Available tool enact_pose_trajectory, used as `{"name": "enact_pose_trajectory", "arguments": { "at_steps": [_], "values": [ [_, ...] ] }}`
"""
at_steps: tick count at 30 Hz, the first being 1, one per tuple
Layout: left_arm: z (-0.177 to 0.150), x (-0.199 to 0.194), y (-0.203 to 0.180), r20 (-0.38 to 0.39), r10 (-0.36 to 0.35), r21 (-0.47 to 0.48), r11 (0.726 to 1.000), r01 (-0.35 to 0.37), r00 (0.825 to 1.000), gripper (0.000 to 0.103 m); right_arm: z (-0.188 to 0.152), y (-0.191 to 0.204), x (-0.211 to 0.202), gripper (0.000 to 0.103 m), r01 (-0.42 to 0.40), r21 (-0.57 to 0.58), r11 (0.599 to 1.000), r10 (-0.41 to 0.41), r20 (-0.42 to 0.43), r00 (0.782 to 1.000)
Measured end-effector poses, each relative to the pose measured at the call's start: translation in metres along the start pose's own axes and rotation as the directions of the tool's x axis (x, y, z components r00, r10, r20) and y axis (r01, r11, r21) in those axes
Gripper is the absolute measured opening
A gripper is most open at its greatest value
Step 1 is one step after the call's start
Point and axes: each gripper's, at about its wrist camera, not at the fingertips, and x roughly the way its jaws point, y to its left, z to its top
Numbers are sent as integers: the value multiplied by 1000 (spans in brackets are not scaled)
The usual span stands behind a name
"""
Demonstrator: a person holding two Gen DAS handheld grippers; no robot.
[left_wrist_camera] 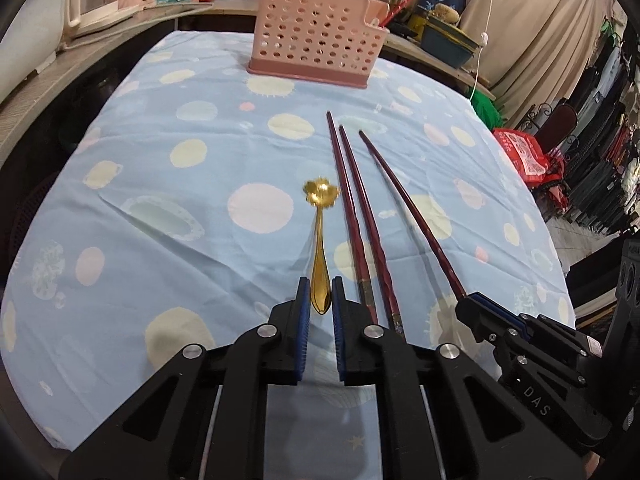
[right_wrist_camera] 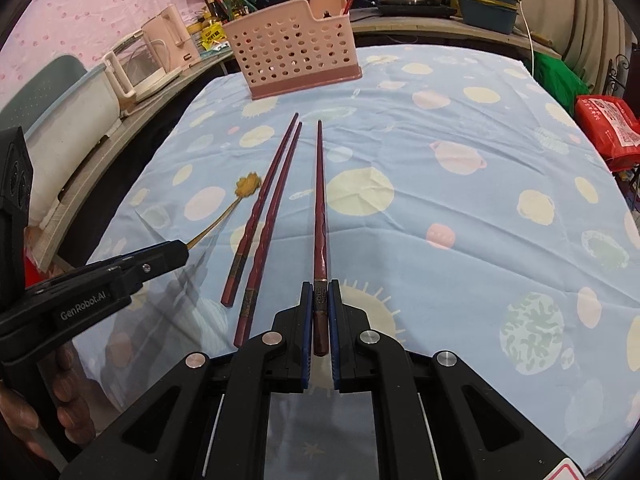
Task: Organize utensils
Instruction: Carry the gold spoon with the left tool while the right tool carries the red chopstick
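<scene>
Pick-up step: left gripper (left_wrist_camera: 320, 300) jaws narrowed on the gold flower spoon (left_wrist_camera: 320, 248) handle, right gripper (right_wrist_camera: 320, 304) jaws clamped on one red chopstick (right_wrist_camera: 320, 208), both low over the bench (right_wrist_camera: 460, 152); next, lifting toward the pink perforated caddy (right_wrist_camera: 292, 56).

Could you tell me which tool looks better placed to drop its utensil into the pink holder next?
Probably the right tool: it grips the single chopstick pointing nearly straight at the pink holder. The left tool holds the gold spoon, aimed left of it, though otherwise similarly placed.
</scene>
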Motion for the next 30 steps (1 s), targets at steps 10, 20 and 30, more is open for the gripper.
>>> {"name": "enact_pose_trajectory", "arguments": {
  "at_steps": [10,20,30],
  "values": [
    [26,-39,0,115,10,0,1000,-10,993,9,22,1,-39,7,-13,1,1000,13,107,994],
    [55,-64,-6,196,7,27,1000,-12,980,1,59,-1,-81,7,-50,16,999,45,228,973],
    [79,-84,-9,242,6,48,999,-19,970,1,103,-2,-118,7,-60,4,998,55,343,938]
  ]
}}
